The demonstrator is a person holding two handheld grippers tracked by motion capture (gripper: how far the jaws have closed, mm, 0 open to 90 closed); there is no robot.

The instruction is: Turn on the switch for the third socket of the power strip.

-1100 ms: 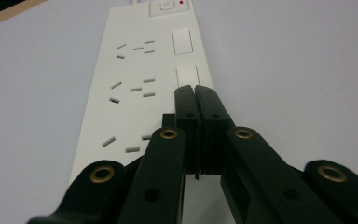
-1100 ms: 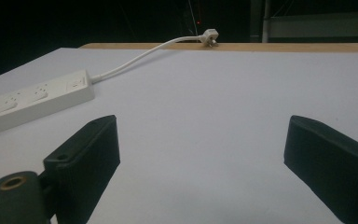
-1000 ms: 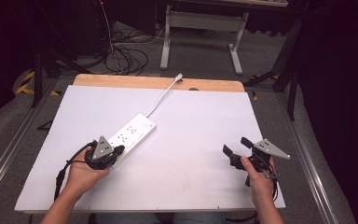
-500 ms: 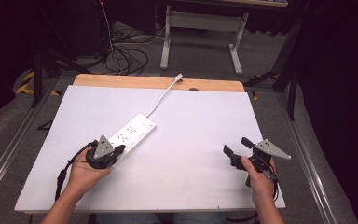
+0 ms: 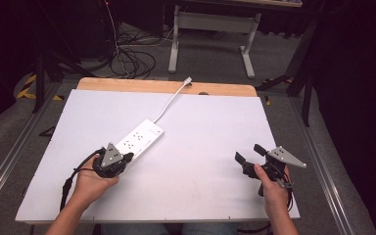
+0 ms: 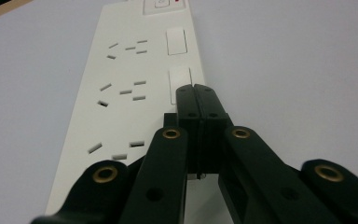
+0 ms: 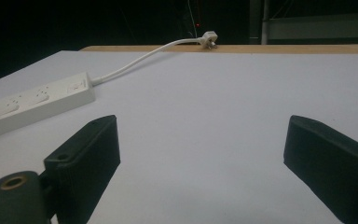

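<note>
Left claw (image 6: 195, 95) closed, tips on power strip (image 6: 135, 88); right claw (image 7: 205, 158) wide, empty.

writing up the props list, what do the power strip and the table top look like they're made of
Power strip: likely hard white plastic, smooth and matte, with moulded slots and rocker switches. Table top: a white, matte sheet, probably laminate or board; a bare wood strip along the far edge suggests a wooden base.
</note>
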